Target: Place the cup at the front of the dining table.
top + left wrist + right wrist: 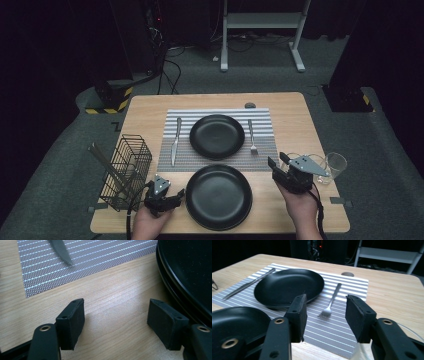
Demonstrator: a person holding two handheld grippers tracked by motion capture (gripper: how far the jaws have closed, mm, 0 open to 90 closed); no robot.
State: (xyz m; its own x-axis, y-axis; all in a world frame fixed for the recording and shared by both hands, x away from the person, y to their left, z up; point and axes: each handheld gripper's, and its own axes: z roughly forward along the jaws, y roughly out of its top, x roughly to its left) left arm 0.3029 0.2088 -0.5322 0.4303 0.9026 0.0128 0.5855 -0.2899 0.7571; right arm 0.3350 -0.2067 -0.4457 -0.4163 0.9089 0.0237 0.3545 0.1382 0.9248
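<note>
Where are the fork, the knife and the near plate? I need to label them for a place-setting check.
fork [331,302]: right gripper view, on its handle.
knife [175,140]: high view, mid-length.
near plate [218,196]: high view, on its flat middle.

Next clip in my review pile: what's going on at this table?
A person holds a two-jaw gripper in each hand over a table setting. The left gripper rests open on the wooden table, beside the near round black plate. The right gripper hangs open and empty near a clear glass, its jaws facing the silver fork on the grey striped placemat. Nothing is gripped.
</note>
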